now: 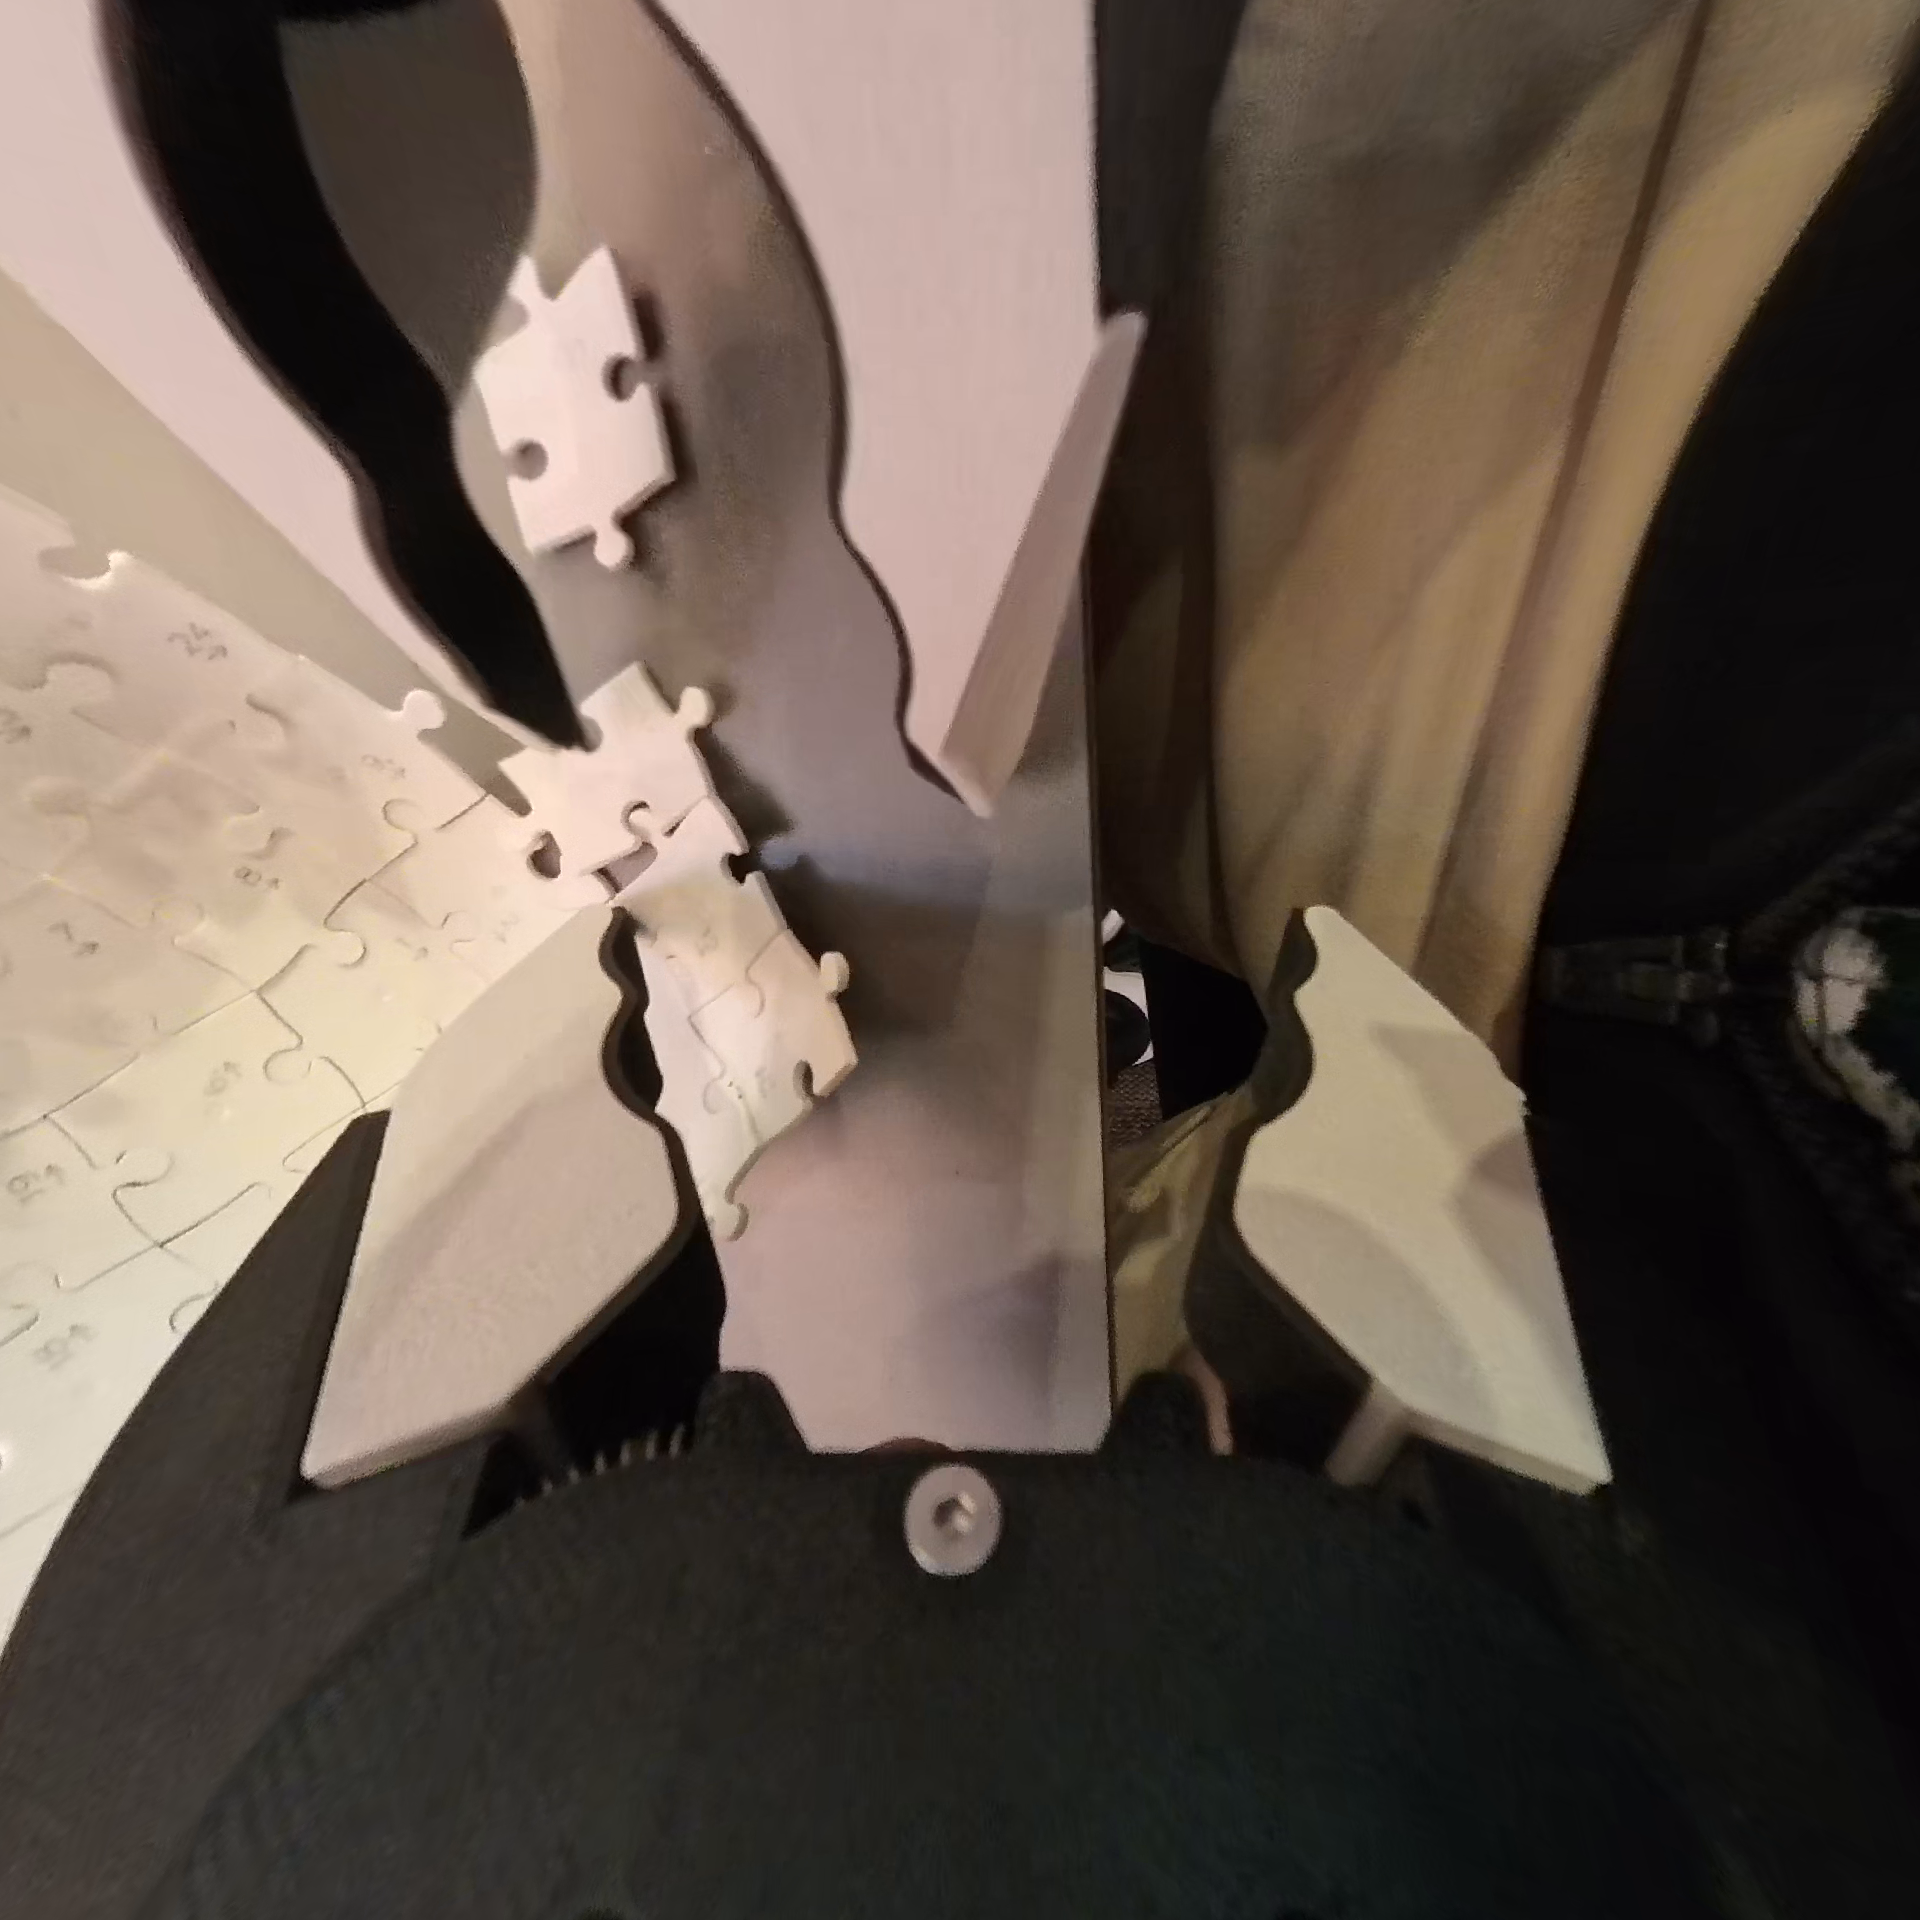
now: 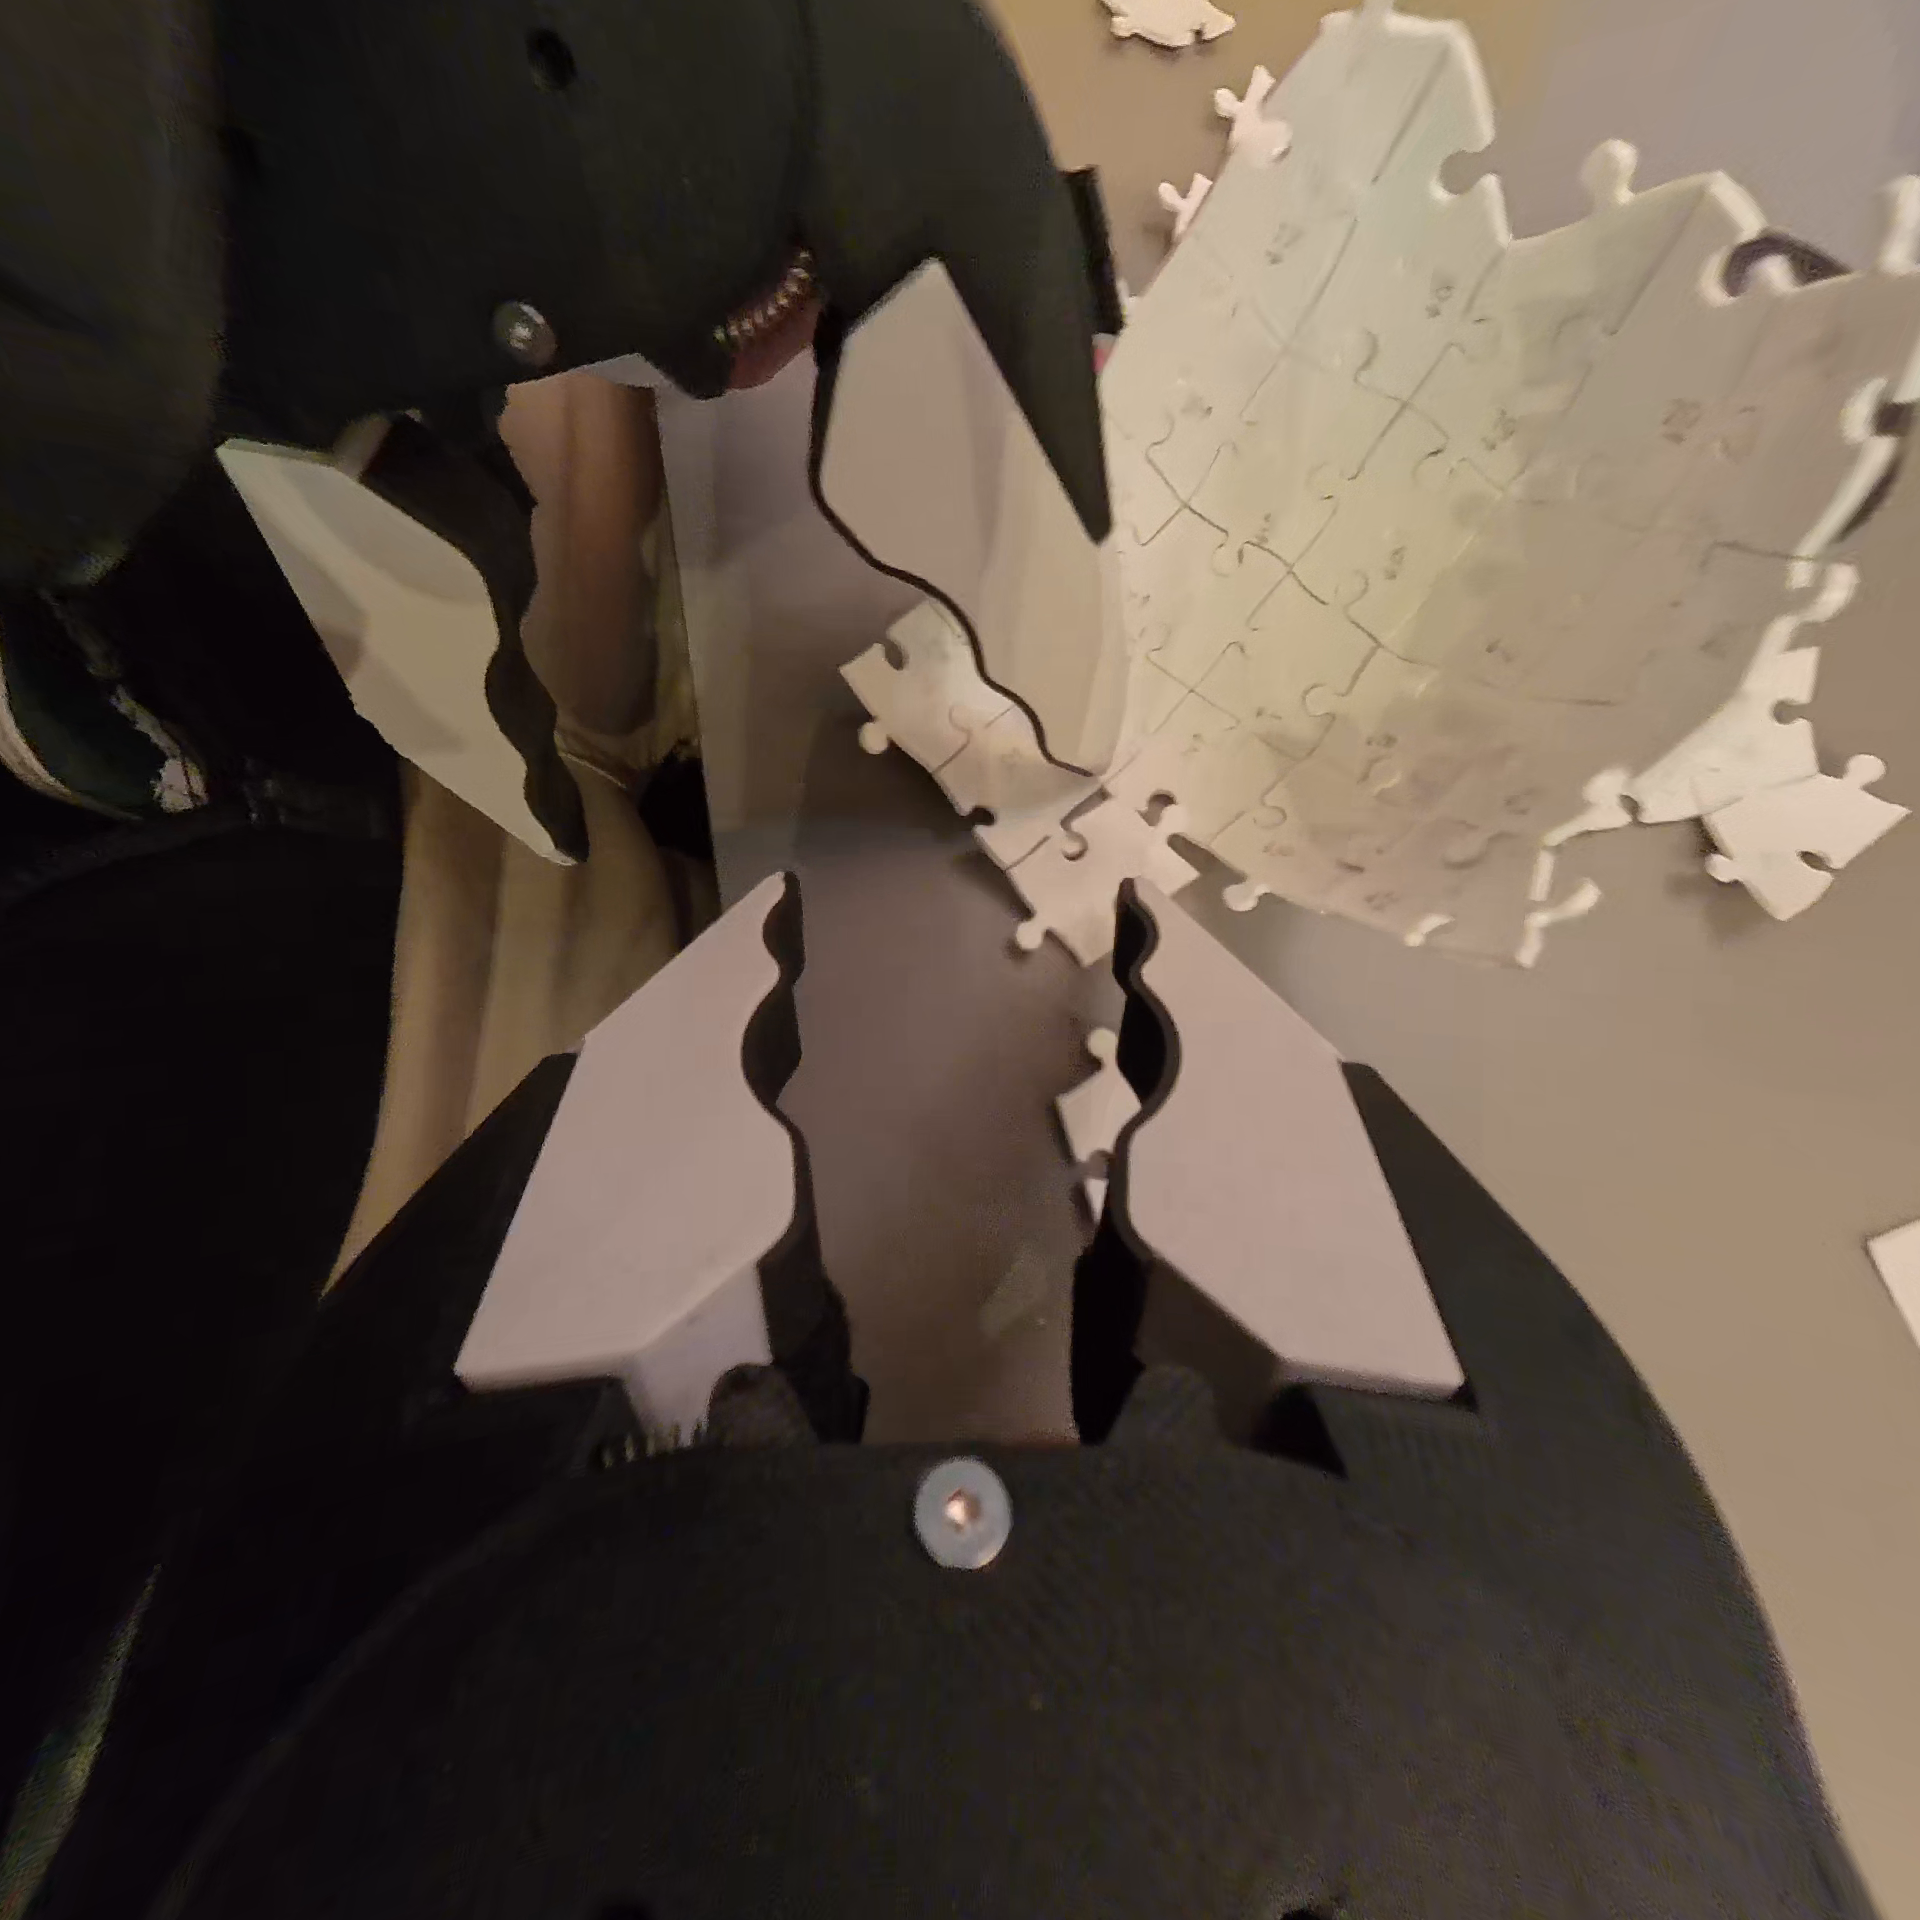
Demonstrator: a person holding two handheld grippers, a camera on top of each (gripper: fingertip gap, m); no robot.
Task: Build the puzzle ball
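The partly built white puzzle ball (image 2: 1455,540) is a curved shell of joined pieces, lifted off the grey table; it also shows in the left wrist view (image 1: 156,935). A strip of joined pieces (image 1: 753,1008) hangs from its edge. My left gripper (image 1: 961,930) is wide open, and its left finger (image 1: 520,1143) lies against that strip. My right gripper (image 2: 956,888) is open, and its right fingertip (image 2: 1132,925) touches the piece at the shell's edge (image 2: 1101,852). Each gripper also shows in the other's view: the right (image 1: 764,764) and the left (image 2: 826,810).
A loose white piece (image 1: 582,405) lies on the grey table (image 1: 935,260) beyond the grippers. Another loose piece (image 2: 1086,1117) lies under my right finger. More pieces (image 2: 1164,16) and a white sheet (image 2: 1896,1278) sit near the edges. A person's beige and dark clothing (image 1: 1403,520) is close by. The left gripper's tips are roughly 4 cm from the right gripper's.
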